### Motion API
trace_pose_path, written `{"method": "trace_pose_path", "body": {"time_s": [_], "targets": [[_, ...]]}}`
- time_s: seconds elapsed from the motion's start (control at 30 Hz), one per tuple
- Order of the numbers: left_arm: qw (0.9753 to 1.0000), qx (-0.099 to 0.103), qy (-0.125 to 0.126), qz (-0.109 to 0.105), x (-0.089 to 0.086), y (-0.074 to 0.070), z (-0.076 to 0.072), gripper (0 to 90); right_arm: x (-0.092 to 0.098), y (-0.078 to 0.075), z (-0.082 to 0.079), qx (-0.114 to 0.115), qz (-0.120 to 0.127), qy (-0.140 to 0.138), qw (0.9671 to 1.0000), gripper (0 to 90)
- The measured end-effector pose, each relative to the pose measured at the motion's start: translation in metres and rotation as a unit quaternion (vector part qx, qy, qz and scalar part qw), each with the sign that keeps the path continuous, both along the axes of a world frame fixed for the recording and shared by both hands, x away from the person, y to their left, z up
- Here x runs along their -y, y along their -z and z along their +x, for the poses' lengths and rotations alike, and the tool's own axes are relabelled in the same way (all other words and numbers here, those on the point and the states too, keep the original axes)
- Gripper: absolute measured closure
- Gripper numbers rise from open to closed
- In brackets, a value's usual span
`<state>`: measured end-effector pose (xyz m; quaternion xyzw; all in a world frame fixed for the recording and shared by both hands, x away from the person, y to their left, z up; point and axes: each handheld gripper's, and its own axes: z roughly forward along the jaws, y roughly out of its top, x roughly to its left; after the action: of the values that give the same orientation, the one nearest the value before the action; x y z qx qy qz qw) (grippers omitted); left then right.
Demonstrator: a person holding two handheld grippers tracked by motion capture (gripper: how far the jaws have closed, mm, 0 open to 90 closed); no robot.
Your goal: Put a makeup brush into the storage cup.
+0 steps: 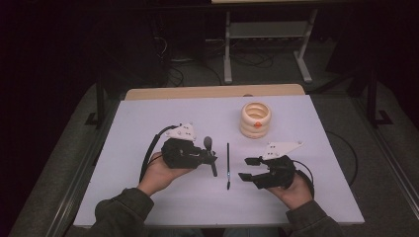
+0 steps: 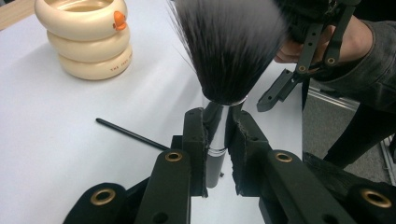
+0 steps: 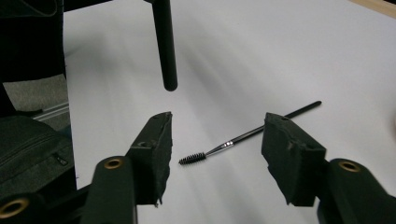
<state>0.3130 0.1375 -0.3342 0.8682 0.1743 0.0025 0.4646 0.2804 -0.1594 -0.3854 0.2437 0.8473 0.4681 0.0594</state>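
Note:
My left gripper (image 1: 211, 157) is shut on a big makeup brush (image 1: 209, 148), held off the white table. In the left gripper view the jaws clamp its silver ferrule (image 2: 218, 121), and the dark bristles (image 2: 229, 46) fan out above. A thin black spoolie wand (image 1: 228, 165) lies flat between the two grippers. My right gripper (image 1: 244, 168) stands open to the right of it, holding nothing. In the right gripper view the spoolie (image 3: 247, 135) lies just beyond the open jaws, and the big brush's handle end (image 3: 166, 46) hangs at upper left.
A cream holder of stacked rings with an orange duck mark (image 1: 256, 120) stands at the back right of the white table (image 1: 148, 123), also seen in the left gripper view as the cream holder (image 2: 84, 39). Cables trail from both grippers. Table legs and dark floor lie beyond.

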Motion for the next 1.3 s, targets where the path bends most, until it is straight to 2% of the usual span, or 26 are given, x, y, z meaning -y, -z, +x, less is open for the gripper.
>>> {"method": "trace_pose_path", "body": {"time_s": [0.37, 0.63, 0.8, 1.17, 1.3], "targets": [[1.0000, 0.000, -0.003, -0.001, 0.001, -0.002, 0.006, 77.5, 0.018, 0.004, -0.002, 0.000, -0.008, 0.029, 0.9996, 37.2], [1.0000, 0.002, 0.000, 0.004, 0.005, -0.004, 0.010, 77.5, 0.027, 0.007, -0.002, -0.003, -0.008, 0.043, 0.9991, 34.8], [1.0000, -0.001, -0.001, 0.002, 0.007, -0.006, 0.013, 77.5, 0.037, 0.007, -0.003, -0.006, -0.004, 0.061, 0.9981, 32.2], [1.0000, 0.002, 0.003, 0.006, 0.015, -0.013, 0.023, 77.5, 0.045, 0.010, -0.003, -0.005, -0.006, 0.074, 0.9972, 30.5], [1.0000, -0.004, 0.000, 0.000, 0.018, -0.017, 0.029, 77.5, 0.047, 0.010, -0.003, -0.004, -0.006, 0.076, 0.9971, 29.3]]}}
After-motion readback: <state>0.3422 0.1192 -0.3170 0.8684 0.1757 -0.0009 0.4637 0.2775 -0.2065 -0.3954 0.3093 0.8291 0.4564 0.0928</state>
